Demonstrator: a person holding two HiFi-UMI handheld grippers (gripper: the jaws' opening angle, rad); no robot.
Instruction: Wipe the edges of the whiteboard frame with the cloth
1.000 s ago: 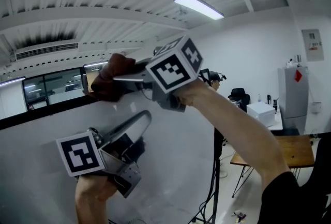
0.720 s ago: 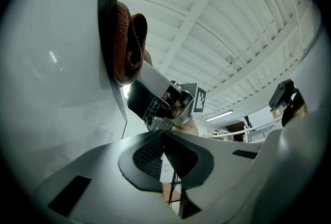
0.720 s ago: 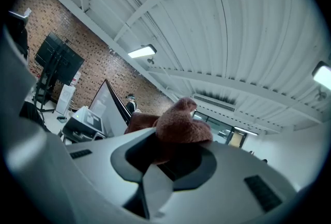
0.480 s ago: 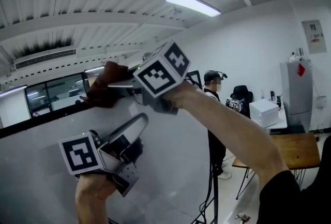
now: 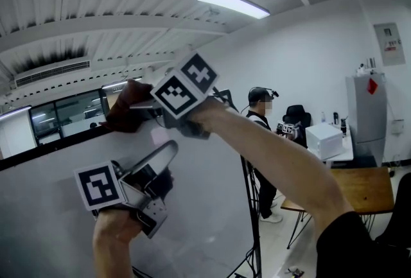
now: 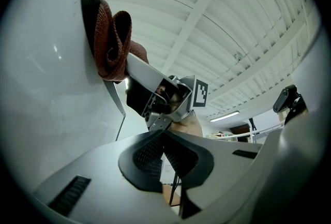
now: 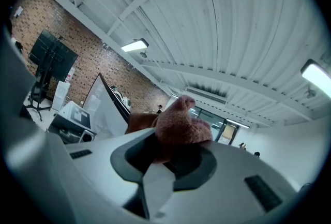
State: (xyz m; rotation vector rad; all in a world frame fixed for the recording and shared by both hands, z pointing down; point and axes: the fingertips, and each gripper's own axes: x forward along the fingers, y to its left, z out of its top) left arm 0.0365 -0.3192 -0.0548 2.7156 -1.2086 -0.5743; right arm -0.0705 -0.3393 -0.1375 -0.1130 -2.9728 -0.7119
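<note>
The cloth, a reddish-brown terry rag, is sitting bunched up against the dark top edge of the whiteboard frame, high up on the board. The right gripper is clamping it. In the right gripper view the wad is bulging out from between the pads, with the jaws biting on its near fold.

The rag is looking light, soft and thick, so I judge it will be squashing and dragging along the frame rather than gliding. A loose tail could be snagging on the edge or working out of the grip. Taking it deep in the bunched middle, as the jaws are doing here, is looking like the safest hold. That is leaving enough cloth standing proud to be meeting the frame before the hard tips do. The frame itself is looking stiff and narrow, so only light pressure should be needed.

Lower down, the left gripper is hanging close to the white face of the whiteboard. Its jaws are pressed together with nothing between them, and it is taking no part in the wipe. Whether it is touching the board I cannot tell.

Further out, a ceiling light is glowing overhead, a person is standing beyond the board's right edge, and a wooden table is showing at the right
</note>
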